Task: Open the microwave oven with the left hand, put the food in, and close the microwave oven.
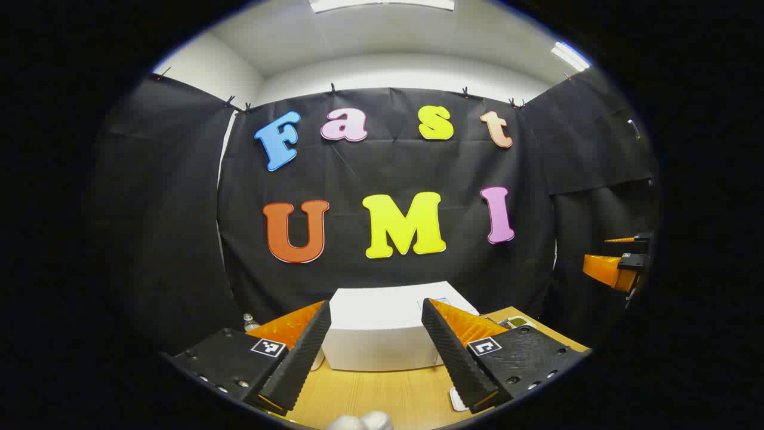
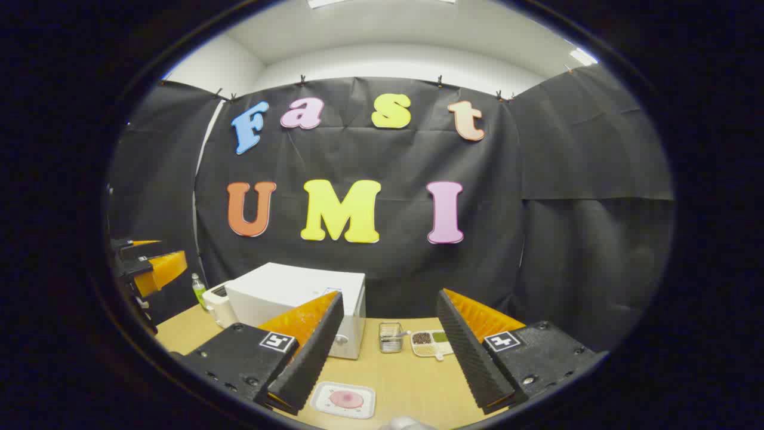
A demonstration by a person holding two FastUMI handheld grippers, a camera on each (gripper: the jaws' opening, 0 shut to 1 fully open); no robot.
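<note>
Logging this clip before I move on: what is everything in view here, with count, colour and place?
microwave: one, white, back left of table, door apparently shut
table: one, light wood, under everything
plate: one, white with pink food, front of table, before the microwave
basket: one, small metal, right of microwave
tray: one, white, divided, dark and green contents, right of basket
bottle: one, small, greenish, left of microwave
white appliance: one, partly hidden, at microwave's left
left gripper: black and orange, open, facing microwave
right gripper: black and orange, open, above plate
</note>
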